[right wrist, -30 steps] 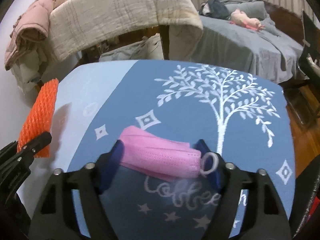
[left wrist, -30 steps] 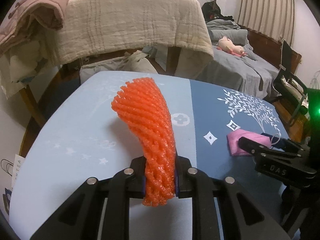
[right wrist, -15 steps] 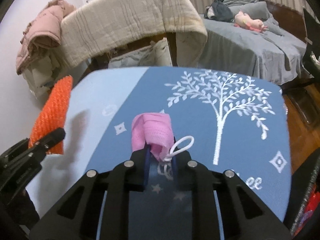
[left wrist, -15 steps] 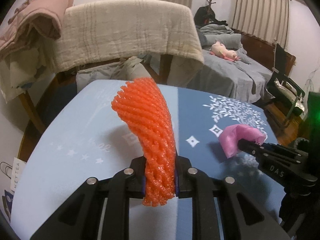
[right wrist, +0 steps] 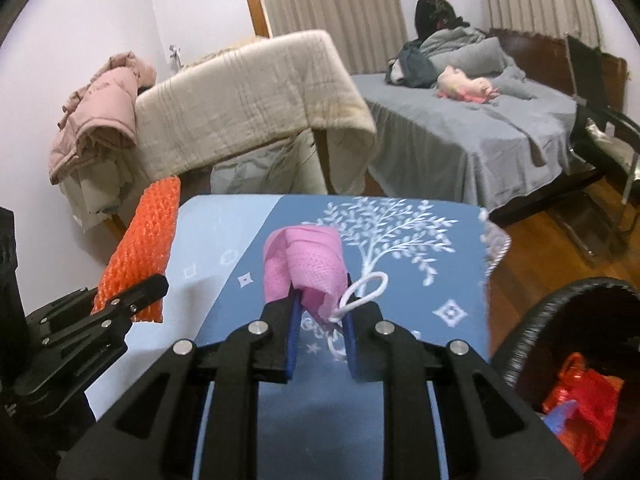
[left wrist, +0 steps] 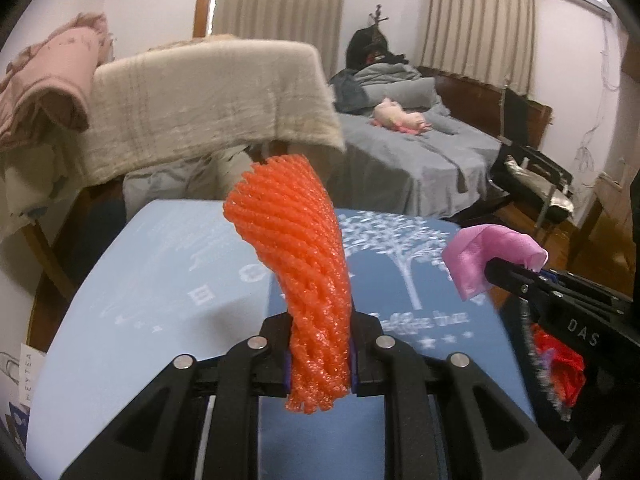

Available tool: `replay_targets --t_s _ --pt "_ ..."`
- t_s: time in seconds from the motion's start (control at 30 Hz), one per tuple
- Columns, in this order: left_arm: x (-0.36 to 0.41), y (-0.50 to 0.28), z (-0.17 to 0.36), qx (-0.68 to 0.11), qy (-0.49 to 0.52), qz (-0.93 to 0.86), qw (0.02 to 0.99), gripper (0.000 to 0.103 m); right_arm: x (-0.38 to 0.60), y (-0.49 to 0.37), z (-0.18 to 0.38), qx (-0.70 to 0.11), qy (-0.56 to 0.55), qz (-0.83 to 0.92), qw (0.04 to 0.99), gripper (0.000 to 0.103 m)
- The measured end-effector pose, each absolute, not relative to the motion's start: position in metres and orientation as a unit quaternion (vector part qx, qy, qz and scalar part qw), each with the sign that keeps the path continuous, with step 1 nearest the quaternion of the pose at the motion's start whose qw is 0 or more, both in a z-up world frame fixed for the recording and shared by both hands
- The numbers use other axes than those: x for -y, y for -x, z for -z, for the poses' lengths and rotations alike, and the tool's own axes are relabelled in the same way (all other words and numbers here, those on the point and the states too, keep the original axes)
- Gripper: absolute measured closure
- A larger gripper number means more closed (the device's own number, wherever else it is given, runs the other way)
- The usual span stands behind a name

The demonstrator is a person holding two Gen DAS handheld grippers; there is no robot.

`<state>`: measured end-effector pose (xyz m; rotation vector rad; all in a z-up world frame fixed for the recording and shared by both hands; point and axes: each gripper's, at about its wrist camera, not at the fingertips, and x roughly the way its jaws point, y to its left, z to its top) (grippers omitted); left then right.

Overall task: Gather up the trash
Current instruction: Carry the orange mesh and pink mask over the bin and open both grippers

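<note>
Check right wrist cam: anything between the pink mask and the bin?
Nothing visible. The right tool holds the pink face mask above the table; the black mesh bin is open at lower right, past the table edge.

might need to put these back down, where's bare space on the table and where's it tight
The tablecloth is bare on its light blue side and around the white tree print. It is tight at the right edge, where the black bin with red trash stands close.
</note>
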<state>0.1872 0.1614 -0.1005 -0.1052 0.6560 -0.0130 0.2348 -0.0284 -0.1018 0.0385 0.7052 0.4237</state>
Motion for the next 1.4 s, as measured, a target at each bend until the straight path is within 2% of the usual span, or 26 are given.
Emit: replay_targets --t_s 0.63,1.4 --pt "-0.049 -0.133 0.054 -0.290 0.031 0.097 0.952 0.084 0.148 -0.138 0.052 -0.284 -0.034 -0.139 0.948 0.085" --pt "0.074 -0.112 0.045 -0.275 -0.011 0.204 0.940 0.084 0.263 -0.084 0.052 -0.268 -0.050 -0.025 0.962 0.085"
